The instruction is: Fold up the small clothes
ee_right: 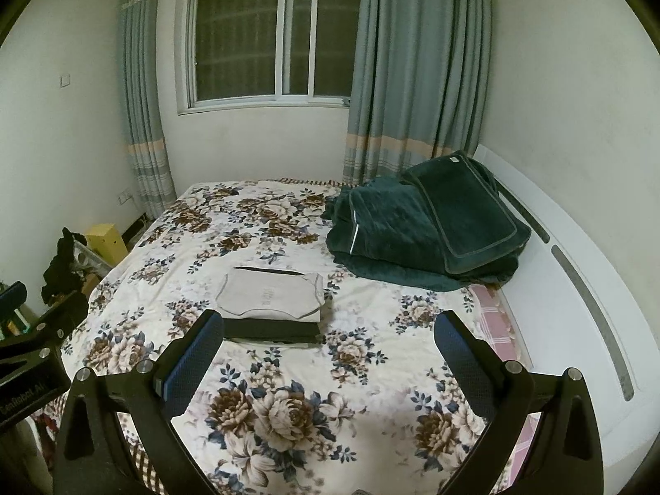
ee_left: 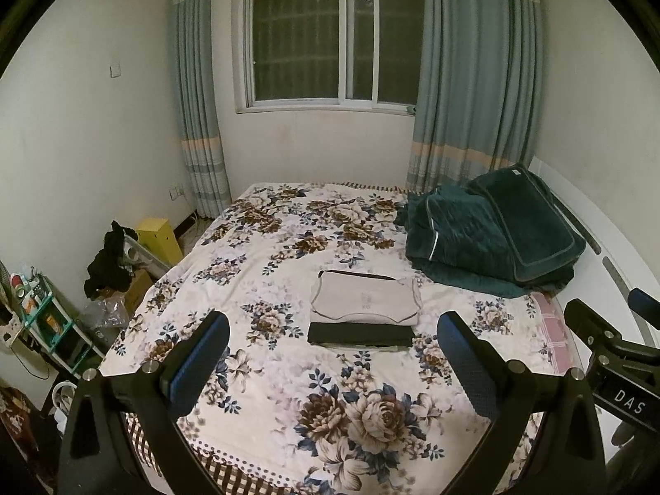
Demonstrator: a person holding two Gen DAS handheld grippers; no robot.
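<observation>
A folded grey-beige garment [ee_left: 365,299] lies on top of a folded black garment [ee_left: 361,333] in a small stack in the middle of the floral bedspread [ee_left: 264,247]. The stack also shows in the right wrist view, the grey one [ee_right: 270,299] over the black one [ee_right: 272,330]. My left gripper [ee_left: 334,336] is open and empty, held above the bed's near end with the stack between and beyond its fingers. My right gripper [ee_right: 330,332] is open and empty, the stack just beyond its left finger [ee_right: 194,354]. The right gripper's body shows at the left wrist view's right edge [ee_left: 610,346].
A dark green folded blanket and pillow [ee_left: 491,235] lie at the bed's far right by the white headboard [ee_right: 577,288]. Curtains and a window stand behind. Left of the bed are a yellow box [ee_left: 159,237], black clothes [ee_left: 109,264], a cardboard box and a small shelf [ee_left: 45,321].
</observation>
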